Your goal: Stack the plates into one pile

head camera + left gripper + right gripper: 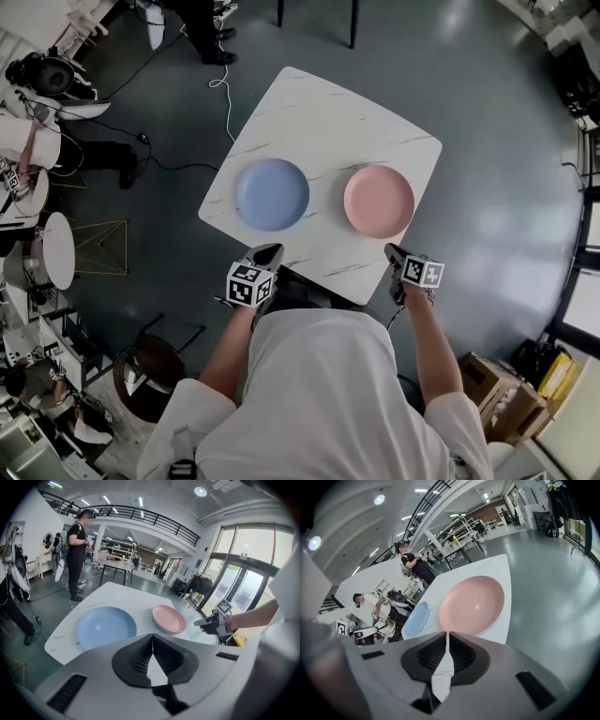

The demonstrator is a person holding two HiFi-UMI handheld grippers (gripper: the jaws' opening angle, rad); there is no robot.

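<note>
Left gripper and right gripper, fingers together, face blue plate, pink plate.

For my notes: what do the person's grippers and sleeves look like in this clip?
The left gripper and right gripper match: light grey housings, black ribbed pads, and a white cube printed with black square markers on each. The person wears a white short-sleeved shirt.

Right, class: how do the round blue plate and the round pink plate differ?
Colour: the round blue plate is pale blue, the round pink plate salmon. Place: in the head view the blue plate lies left on the white marble table, the pink plate right. Both lie flat, empty, apart.
</note>
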